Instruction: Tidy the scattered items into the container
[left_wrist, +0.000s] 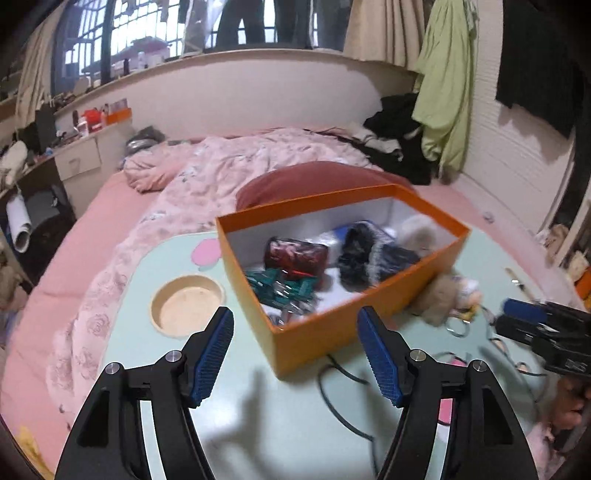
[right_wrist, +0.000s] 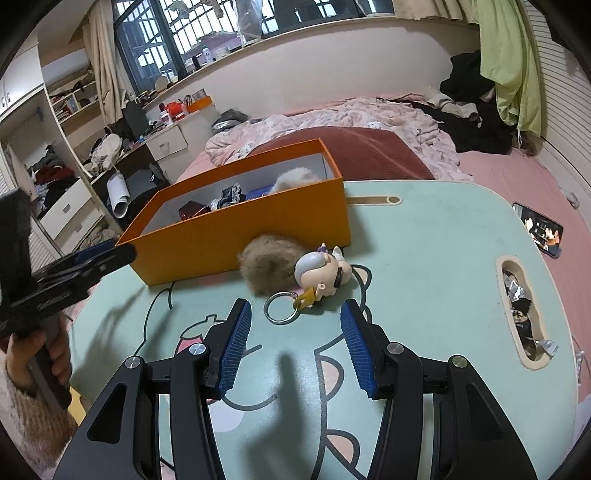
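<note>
While both grippers stand spread and empty, a doll keychain (right_wrist: 321, 278) lies on the lap table (right_wrist: 424, 266) just outside the orange box (right_wrist: 240, 229).

Tilted downward, the left gripper (left_wrist: 295, 328) hangs over the near corner of the box with its blue pads (left_wrist: 214, 354) apart and nothing between them; in the right wrist view a hand (right_wrist: 40, 354) in a fuzzy sleeve grips its handle at the left edge. The right gripper (right_wrist: 295, 317) points down at the table, jaws parted, the keychain's metal ring (right_wrist: 280, 308) just ahead of the tips and untouched. A brown fur pompom (right_wrist: 266, 264) touches the box's near wall beside the doll. Inside the box lie a dark red pouch (left_wrist: 295, 254), green clips (left_wrist: 284, 286), a dark furry item (left_wrist: 362, 254) and a white fluffy ball (left_wrist: 417, 230).
</note>
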